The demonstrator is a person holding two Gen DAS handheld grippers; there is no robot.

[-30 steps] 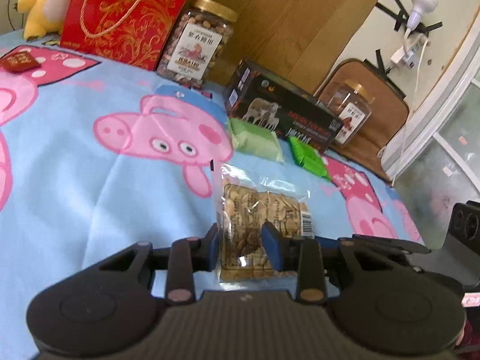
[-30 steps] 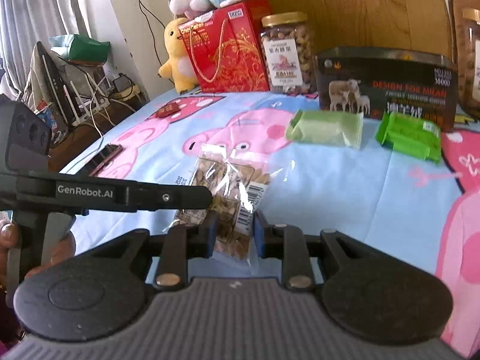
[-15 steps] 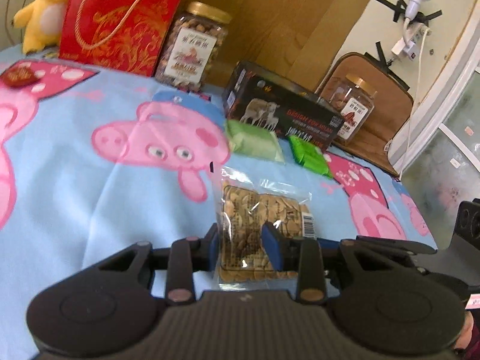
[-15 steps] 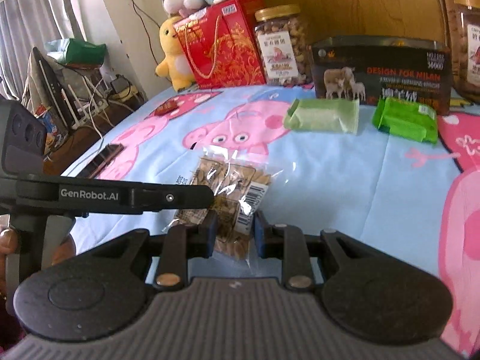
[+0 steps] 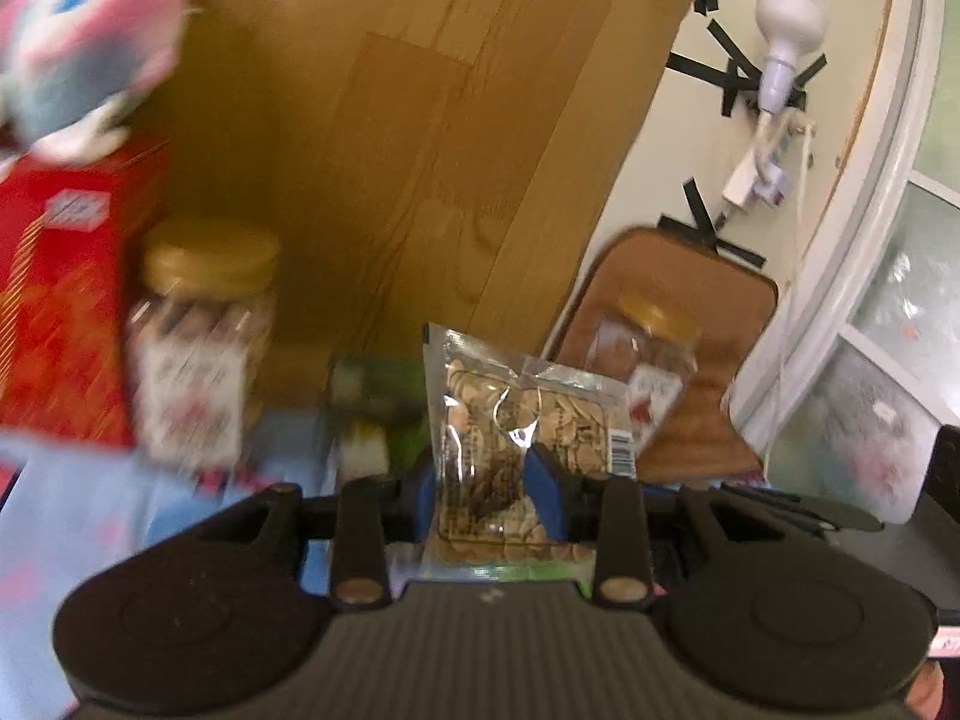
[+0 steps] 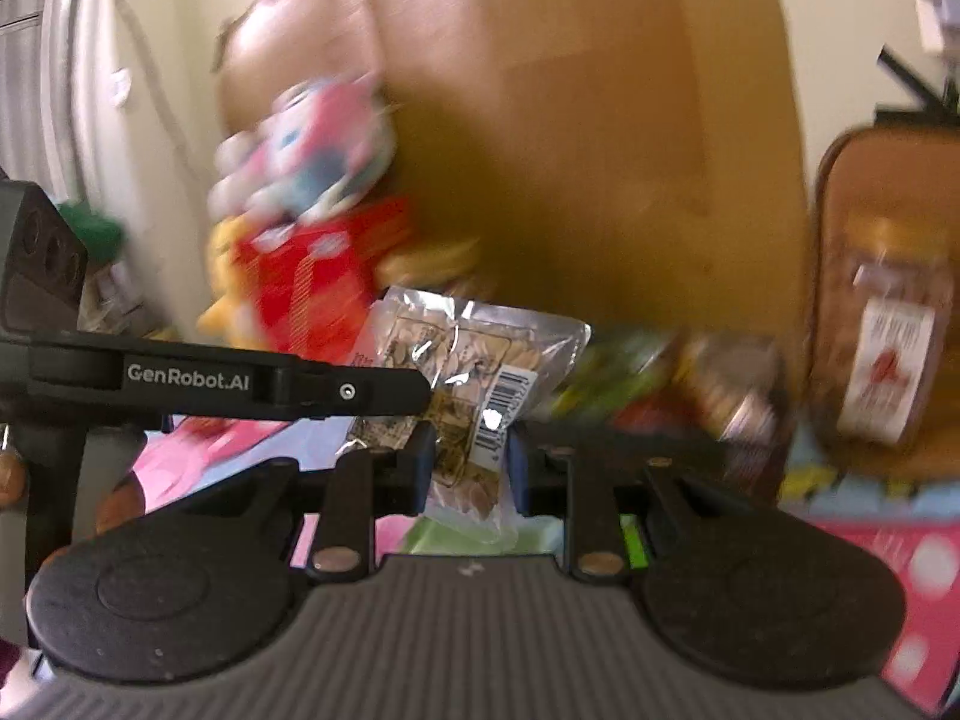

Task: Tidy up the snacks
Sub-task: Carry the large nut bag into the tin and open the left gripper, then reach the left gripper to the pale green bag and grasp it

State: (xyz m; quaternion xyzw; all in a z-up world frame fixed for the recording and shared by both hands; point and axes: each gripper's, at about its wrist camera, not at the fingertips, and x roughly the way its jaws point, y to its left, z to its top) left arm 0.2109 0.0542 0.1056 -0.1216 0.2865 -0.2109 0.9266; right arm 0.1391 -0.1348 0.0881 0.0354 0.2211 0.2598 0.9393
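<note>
Seed packet [image 5: 528, 420] sits pinched in both your claws, lifted clear of the bed. Your left claw [image 5: 489, 495] clamps its lower part, pointing slightly downward; your right claw [image 6: 465, 462] grips the barcode end. Beyond the left claw's tips, a gold-lidded jar [image 5: 201, 348] and red gift bag [image 5: 57, 312] blur leftward; a second jar [image 5: 648, 360] stands right.

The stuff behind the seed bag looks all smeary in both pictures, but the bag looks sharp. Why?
Left wrist view: the seed bag, clamped in the left hand-held gripper, looks sharp, while the jar and red box smear sideways, which is motion blur. Right wrist view: the same, with the plush toy streaked; straight edges bend from the fisheye lens.
</note>
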